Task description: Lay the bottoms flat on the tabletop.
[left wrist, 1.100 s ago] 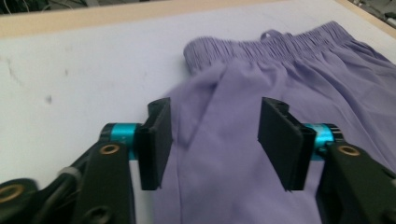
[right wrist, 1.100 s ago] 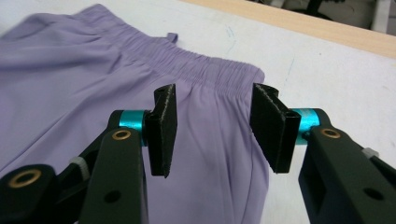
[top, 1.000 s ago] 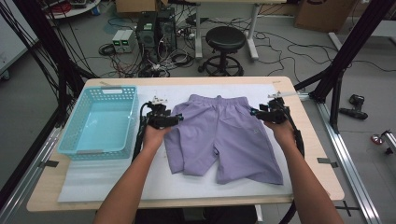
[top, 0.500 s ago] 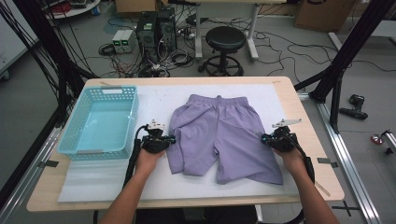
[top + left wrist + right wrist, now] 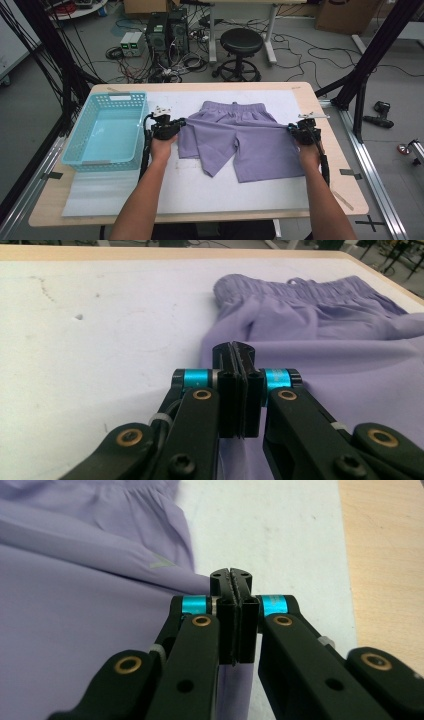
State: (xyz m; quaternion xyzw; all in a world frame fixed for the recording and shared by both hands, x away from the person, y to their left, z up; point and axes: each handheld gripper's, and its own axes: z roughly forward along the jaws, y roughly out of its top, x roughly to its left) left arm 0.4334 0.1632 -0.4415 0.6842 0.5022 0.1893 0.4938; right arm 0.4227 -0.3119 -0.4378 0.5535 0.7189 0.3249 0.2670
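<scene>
Lilac shorts lie flat on the white mat, waistband at the far side. My left gripper is at the shorts' left edge, lying low over the mat. In the left gripper view its jaws are pressed together with lilac fabric running in under them. My right gripper is at the shorts' right edge. The right gripper view shows its jaws closed as well, with a fold of the shorts caught between them.
A light blue plastic basket stands empty on the left of the table, close to my left hand. Bare wood runs along the table's right edge. On the floor beyond the table are a black stool, computers and cables.
Both grippers went from the waistband corners down to the leg hems, then back up along the sides. The shorts' near edge has come up with them and the left leg looks bunched.
</scene>
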